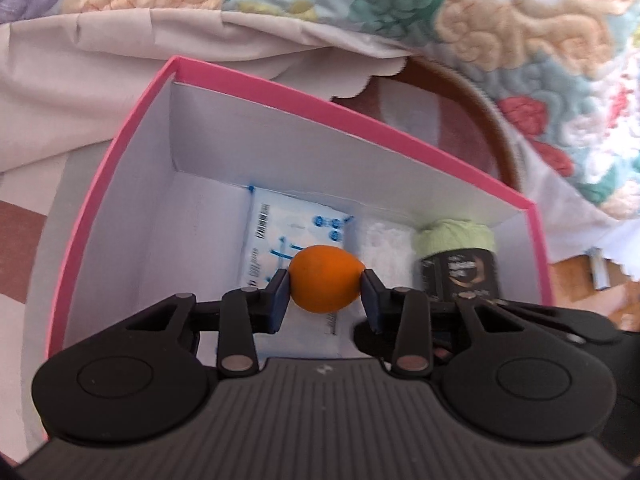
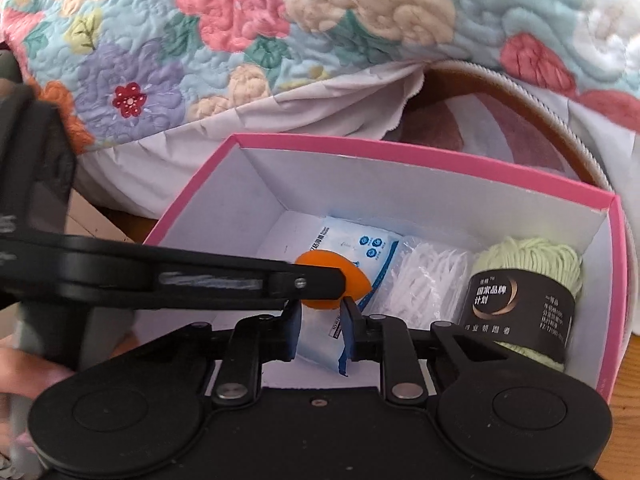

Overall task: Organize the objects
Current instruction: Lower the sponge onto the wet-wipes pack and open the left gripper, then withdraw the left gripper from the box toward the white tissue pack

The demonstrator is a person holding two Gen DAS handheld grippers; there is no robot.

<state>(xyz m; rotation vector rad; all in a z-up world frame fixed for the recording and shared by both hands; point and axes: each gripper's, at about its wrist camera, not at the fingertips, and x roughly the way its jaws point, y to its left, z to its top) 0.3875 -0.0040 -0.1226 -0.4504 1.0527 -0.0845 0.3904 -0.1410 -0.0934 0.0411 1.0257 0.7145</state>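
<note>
An orange egg-shaped sponge (image 1: 324, 280) is pinched between the pads of my left gripper (image 1: 325, 292), low inside a pink box (image 1: 340, 108) with white walls. On the box floor lie a blue-and-white packet (image 1: 272, 232), a clear bag of white sticks (image 1: 384, 240) and a green yarn ball (image 1: 456, 240) with a black label. In the right wrist view the left gripper (image 2: 320, 280) comes in from the left with the sponge (image 2: 352, 286). My right gripper (image 2: 320, 320) hovers over the packet (image 2: 360, 244), jaws drawn close with nothing pinched. The yarn (image 2: 524, 304) sits at the box's (image 2: 400, 152) right end.
A floral quilt (image 2: 200, 60) and a beige sheet (image 1: 100, 52) press against the box's far side. A brown round zippered case (image 2: 500, 120) lies behind the far right corner. A person's hand (image 2: 24, 372) shows at the lower left. Wooden surface (image 1: 580, 280) shows to the right.
</note>
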